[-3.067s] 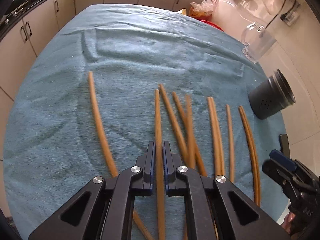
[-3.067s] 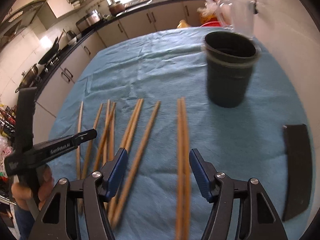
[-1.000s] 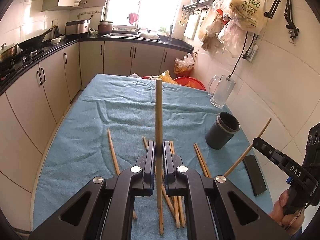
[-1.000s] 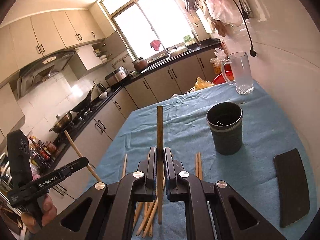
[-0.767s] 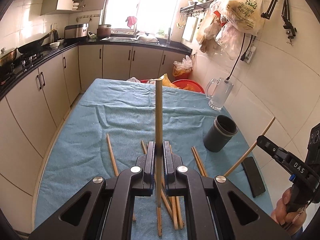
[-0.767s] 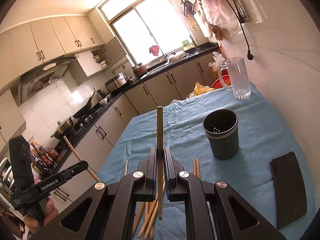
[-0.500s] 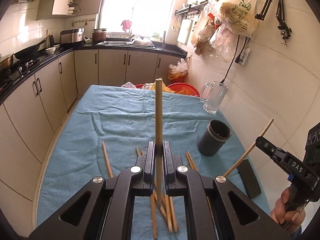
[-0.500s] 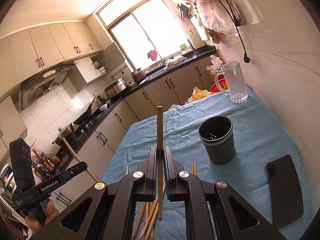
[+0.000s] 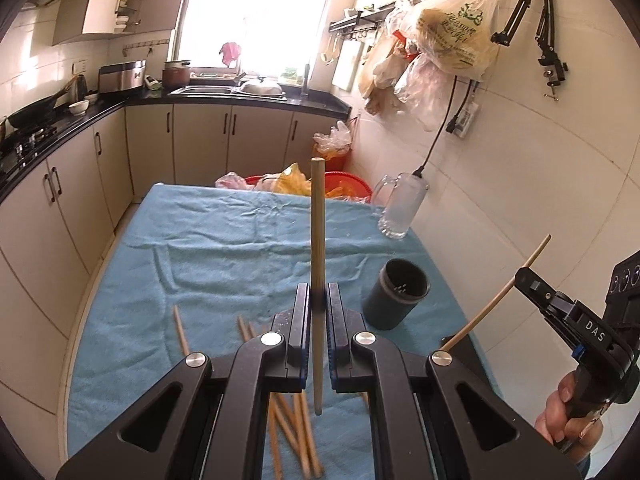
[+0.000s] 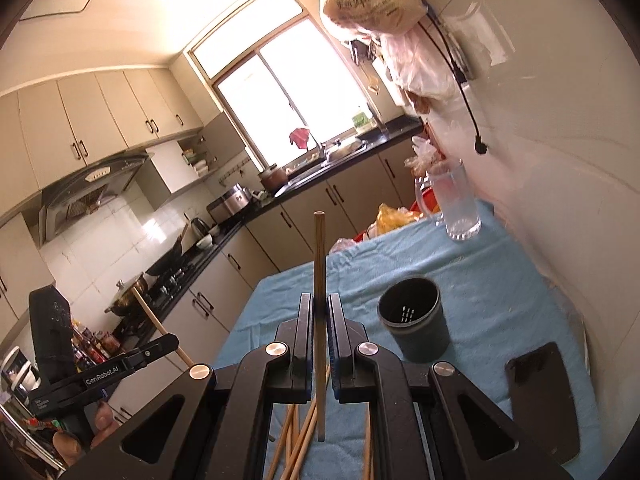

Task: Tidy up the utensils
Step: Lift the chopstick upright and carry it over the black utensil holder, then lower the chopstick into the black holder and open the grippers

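My left gripper is shut on a wooden chopstick that stands upright, high above the table. My right gripper is shut on another chopstick, also upright. Each gripper shows in the other's view: the right one at the far right, the left one at the lower left. A dark grey utensil holder stands upright and open on the blue cloth; it also shows in the right wrist view. Several chopsticks lie loose on the cloth below my grippers.
A glass mug stands at the table's far right corner by the wall. A flat black object lies on the cloth right of the holder. A red bin with bags sits beyond the table. Cabinets line the left side.
Both grippers, each with its chopstick, have risen further above the table and tilted up. The holder and loose chopsticks look smaller and lower in both views.
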Available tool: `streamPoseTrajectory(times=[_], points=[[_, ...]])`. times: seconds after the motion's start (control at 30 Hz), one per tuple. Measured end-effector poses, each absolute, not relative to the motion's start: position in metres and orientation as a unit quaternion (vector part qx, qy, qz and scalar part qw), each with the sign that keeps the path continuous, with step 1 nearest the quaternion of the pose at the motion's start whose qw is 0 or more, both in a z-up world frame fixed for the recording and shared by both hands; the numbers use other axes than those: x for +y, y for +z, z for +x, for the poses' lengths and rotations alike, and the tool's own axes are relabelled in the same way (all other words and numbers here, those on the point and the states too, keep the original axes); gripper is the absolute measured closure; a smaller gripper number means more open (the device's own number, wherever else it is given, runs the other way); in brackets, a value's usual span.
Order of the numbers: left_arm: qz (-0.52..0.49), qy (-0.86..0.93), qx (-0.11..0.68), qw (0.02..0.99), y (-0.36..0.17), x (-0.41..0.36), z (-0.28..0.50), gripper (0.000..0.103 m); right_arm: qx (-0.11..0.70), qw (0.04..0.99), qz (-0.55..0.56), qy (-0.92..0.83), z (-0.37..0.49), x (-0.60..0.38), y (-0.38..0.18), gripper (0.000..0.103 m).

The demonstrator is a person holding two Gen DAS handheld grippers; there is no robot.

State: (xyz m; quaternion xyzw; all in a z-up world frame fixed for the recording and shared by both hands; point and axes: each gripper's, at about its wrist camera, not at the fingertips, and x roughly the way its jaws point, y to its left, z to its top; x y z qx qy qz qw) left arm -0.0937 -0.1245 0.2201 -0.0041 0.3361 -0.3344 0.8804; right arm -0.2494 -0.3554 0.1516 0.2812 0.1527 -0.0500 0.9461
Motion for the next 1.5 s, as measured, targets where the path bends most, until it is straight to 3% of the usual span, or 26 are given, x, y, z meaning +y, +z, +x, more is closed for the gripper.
streamPoseTrajectory(times=[0.67,1.5], points=[[-0.045,-0.375,0.311,0.872,0.282,-0.236,-0.042,0.096,0.079,0.948,0.284,-0.119,-0.238,-0.434,0.209,0.096],[-0.014,-0.356,0.418,0.836,0.169,-0.316,0.017,0.096,0.219,0.916,0.307,-0.139,-0.141,-0.482,0.117,0.096]])
